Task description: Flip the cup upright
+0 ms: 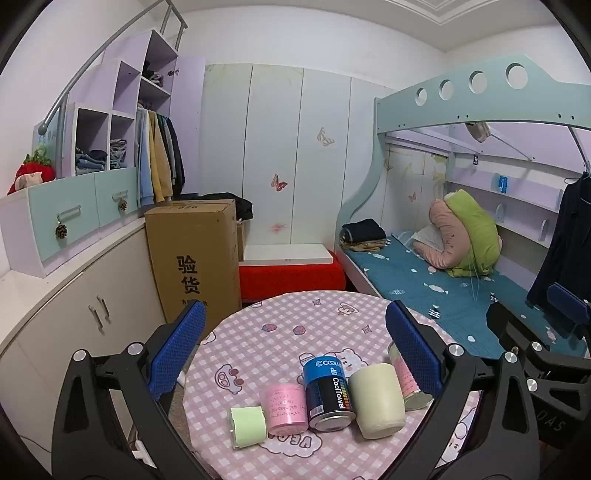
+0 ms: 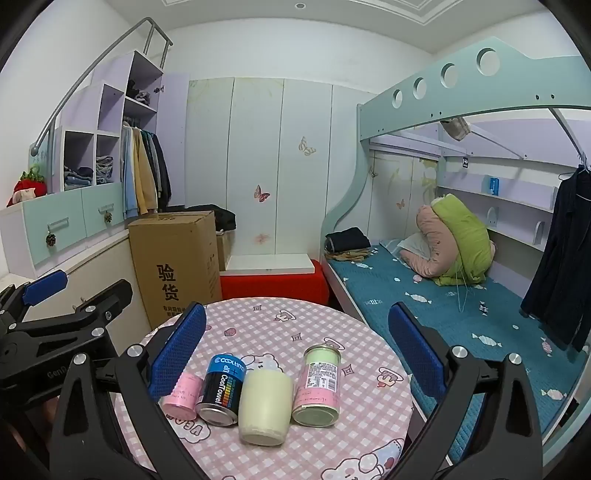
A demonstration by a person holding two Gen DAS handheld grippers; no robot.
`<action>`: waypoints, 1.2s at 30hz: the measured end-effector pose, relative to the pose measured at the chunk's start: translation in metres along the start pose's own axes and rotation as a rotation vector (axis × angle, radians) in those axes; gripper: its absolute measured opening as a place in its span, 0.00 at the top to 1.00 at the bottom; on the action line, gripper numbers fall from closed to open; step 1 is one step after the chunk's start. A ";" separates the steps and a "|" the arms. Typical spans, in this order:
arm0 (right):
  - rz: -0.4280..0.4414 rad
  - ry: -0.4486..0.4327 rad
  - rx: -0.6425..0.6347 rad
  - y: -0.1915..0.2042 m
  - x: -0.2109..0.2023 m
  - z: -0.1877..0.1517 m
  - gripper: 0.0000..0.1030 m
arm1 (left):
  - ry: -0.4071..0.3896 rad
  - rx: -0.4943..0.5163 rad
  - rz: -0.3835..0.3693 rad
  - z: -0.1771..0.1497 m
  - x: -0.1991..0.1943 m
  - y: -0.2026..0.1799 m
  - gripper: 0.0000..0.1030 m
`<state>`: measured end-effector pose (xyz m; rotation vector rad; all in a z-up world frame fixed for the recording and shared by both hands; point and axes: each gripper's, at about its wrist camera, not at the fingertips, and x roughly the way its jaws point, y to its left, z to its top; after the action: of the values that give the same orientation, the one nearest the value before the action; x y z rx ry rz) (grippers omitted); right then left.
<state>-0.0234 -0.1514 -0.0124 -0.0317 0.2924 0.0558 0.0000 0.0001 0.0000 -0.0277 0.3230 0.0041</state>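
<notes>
Cream cup (image 2: 265,404) lies between two cans.

Both views bright, even, cool indoor light from overhead; recessed ceiling lamp (image 2: 300,5) visible at 12 o'clock. Shadows soft, short under items on table (image 2: 332,443). Strong fisheye bending at edges, black vignette in corners. Focus sharp centre, slightly soft toward rim. No glare.
</notes>
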 end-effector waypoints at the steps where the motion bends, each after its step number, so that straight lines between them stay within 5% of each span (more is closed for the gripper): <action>1: 0.000 0.000 0.000 0.000 0.000 0.000 0.07 | 0.001 0.000 0.000 0.000 0.000 0.000 0.05; 36: 0.002 0.010 0.001 -0.001 0.002 0.000 0.07 | 0.005 0.002 0.005 0.000 0.000 0.000 0.05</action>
<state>-0.0212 -0.1519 -0.0131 -0.0309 0.3026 0.0571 0.0000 0.0001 -0.0002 -0.0253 0.3282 0.0085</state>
